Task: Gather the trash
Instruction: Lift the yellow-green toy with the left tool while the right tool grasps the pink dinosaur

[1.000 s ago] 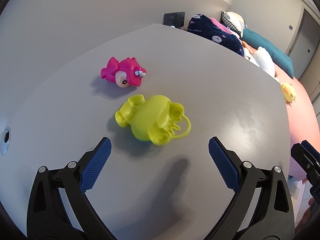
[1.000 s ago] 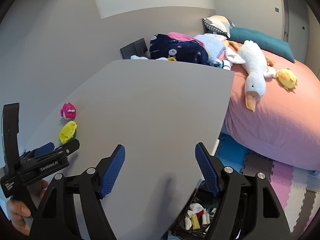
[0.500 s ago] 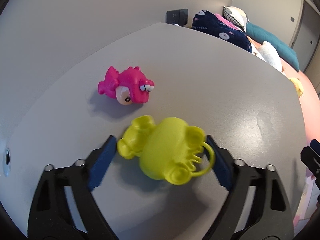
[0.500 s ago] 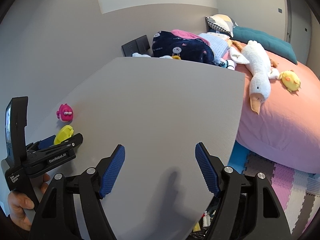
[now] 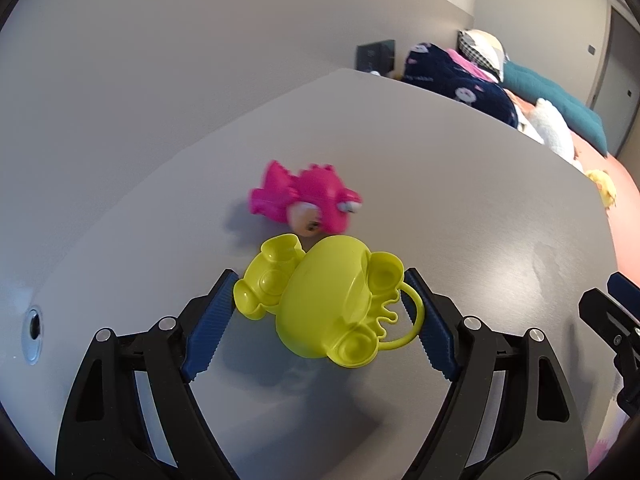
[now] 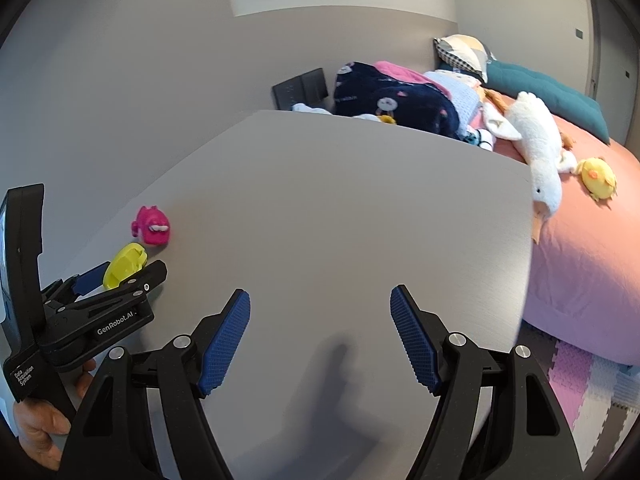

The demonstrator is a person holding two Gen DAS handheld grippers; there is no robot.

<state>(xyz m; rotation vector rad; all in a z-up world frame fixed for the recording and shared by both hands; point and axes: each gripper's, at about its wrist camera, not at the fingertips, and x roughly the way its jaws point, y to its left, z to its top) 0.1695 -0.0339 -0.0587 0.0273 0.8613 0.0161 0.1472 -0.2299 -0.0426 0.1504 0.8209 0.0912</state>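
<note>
The left tongs (image 5: 320,316) are clenched on the yellow toy (image 5: 324,308), their blue pads pressing its two ends, and it seems lifted just clear of the table (image 5: 480,208), a shadow showing beneath. The pink toy (image 5: 306,204) lies just beyond it, nearly touching. The right tongs (image 6: 320,336) hang released and empty over bare table. The risk I see is the grip: the pads bear on rounded, knobbly plastic at the toy's narrow ends, so it could pivot or pop free during the carry. Its thin loop beside the right pad might snag. A forward nudge would knock the pink toy.
</note>
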